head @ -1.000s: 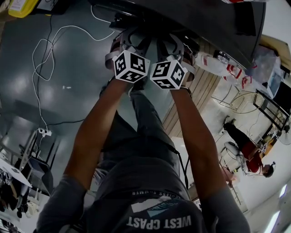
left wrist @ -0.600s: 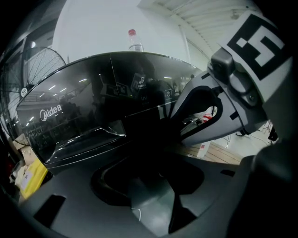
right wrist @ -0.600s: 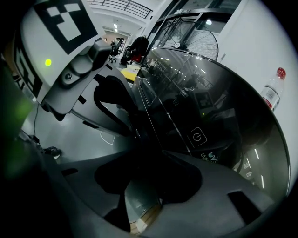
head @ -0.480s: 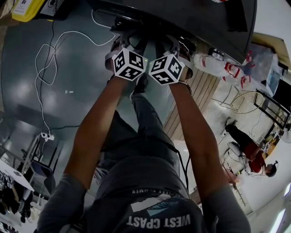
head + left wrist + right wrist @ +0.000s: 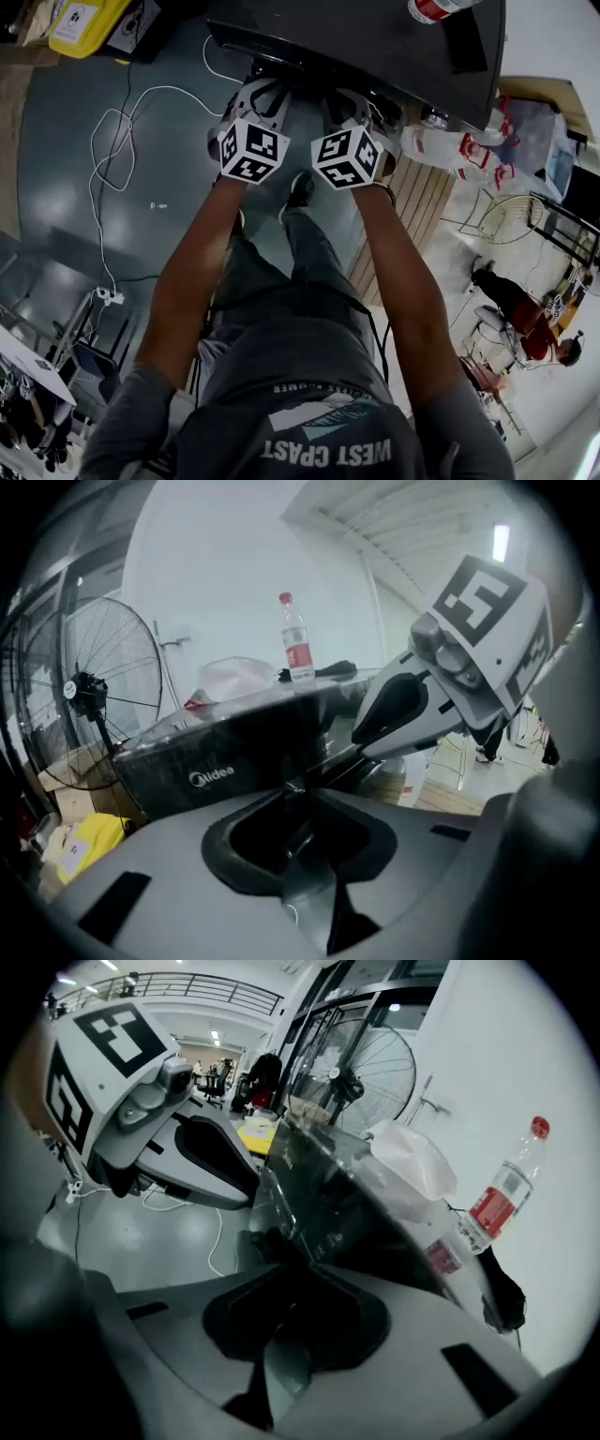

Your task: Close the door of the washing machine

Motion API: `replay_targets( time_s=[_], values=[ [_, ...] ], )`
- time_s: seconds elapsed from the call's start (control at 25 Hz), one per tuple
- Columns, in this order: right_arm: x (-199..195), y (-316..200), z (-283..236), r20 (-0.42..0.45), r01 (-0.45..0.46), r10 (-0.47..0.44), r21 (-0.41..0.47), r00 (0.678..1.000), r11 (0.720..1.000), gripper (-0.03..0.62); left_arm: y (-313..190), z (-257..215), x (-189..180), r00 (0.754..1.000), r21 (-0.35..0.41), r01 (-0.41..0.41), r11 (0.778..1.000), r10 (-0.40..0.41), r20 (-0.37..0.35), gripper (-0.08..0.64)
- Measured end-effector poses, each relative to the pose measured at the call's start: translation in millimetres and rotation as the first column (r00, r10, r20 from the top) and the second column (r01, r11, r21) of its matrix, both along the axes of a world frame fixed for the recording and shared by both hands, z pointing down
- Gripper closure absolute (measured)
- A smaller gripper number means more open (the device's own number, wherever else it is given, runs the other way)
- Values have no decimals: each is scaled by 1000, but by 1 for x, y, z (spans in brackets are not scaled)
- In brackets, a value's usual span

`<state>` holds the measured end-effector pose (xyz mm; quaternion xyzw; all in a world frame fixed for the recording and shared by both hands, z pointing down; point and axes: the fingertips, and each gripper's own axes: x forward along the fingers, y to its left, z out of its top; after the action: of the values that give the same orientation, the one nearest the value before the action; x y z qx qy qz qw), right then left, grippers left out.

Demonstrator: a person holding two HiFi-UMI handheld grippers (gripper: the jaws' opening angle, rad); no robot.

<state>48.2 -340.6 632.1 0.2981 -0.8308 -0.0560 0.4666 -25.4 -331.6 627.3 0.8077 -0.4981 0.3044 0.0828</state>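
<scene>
The washing machine's dark lid (image 5: pixel 375 47) fills the top of the head view, with a bottle (image 5: pixel 431 9) standing on it. My left gripper (image 5: pixel 265 75) and right gripper (image 5: pixel 352 94) sit side by side at the lid's near edge. In the left gripper view the jaws (image 5: pixel 295 787) are closing, and their tips pinch the thin lid edge (image 5: pixel 225 752). The right gripper (image 5: pixel 295 1283) is closing on the same edge (image 5: pixel 328 1204). Each gripper view shows the other gripper beside it.
A white cable (image 5: pixel 112 150) loops over the grey floor at the left, near a yellow container (image 5: pixel 84 23). Plastic bags (image 5: pixel 459 145) and a wire chair (image 5: pixel 506 216) stand to the right, with a seated person (image 5: pixel 525 328) beyond. A standing fan (image 5: pixel 84 691) stands behind the machine.
Both grippers have shifted up the picture and a little apart, staying at the lid's near edge. More of the floor and the yellow container shows now.
</scene>
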Motion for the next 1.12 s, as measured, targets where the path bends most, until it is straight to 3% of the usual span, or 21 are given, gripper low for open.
replay_targets(
  time_s=[0.32,0.52,0.88,1.12],
  values=[
    [2,7,-110,214,-122,102,82,971,989,535,17,-100,-58,998,145,34,989,-27,-53,526],
    [8,25,-192,339,-184,127,141,932,973,545,40,-171,-90,996,225,11,974,8,-87,531],
    [21,81,-307,574,-239,110,155,811,959,558,95,-278,-142,975,307,-15,952,82,-206,532],
    [32,113,-378,683,-252,75,163,726,954,565,127,-349,-167,964,401,-18,916,123,-237,531]
  ],
)
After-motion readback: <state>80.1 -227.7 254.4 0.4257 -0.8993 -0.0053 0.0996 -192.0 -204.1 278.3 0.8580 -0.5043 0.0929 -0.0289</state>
